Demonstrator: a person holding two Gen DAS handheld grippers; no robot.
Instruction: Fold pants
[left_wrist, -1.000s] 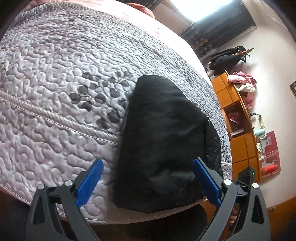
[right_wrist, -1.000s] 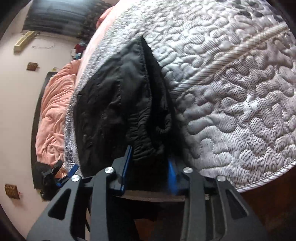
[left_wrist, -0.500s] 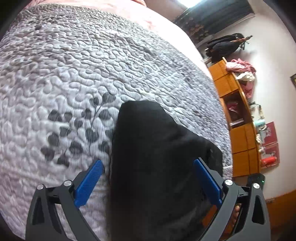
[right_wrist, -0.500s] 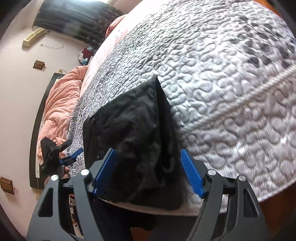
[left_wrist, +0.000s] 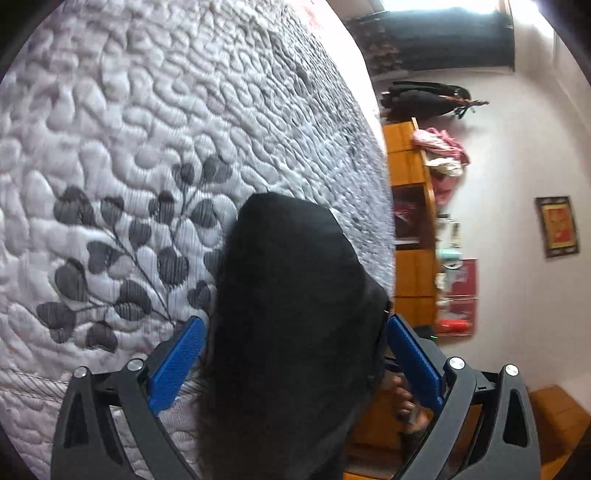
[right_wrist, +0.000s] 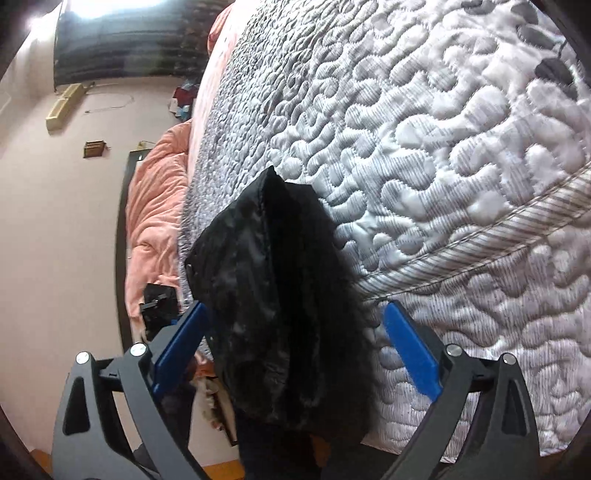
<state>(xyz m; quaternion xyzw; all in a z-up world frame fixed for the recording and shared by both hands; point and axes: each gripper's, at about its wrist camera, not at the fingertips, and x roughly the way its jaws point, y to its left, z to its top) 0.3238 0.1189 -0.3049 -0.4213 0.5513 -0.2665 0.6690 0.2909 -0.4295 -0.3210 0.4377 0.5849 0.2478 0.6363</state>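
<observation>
Black folded pants lie on puffy quilted bedspread.

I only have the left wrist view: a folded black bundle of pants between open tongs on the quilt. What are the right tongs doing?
Observer: The right tongs are open, with one blue pad on each side of the black pants, not clamped on them.
Operator: Any detail on the fabric? Mine shows a flat black mass.
Observer: From the right wrist, a stitched seam runs along the top ridge of the bundle.
Operator: What lies beside the bed cover on that side?
Observer: A peach blanket is bunched up along the far side of the grey quilt.
</observation>
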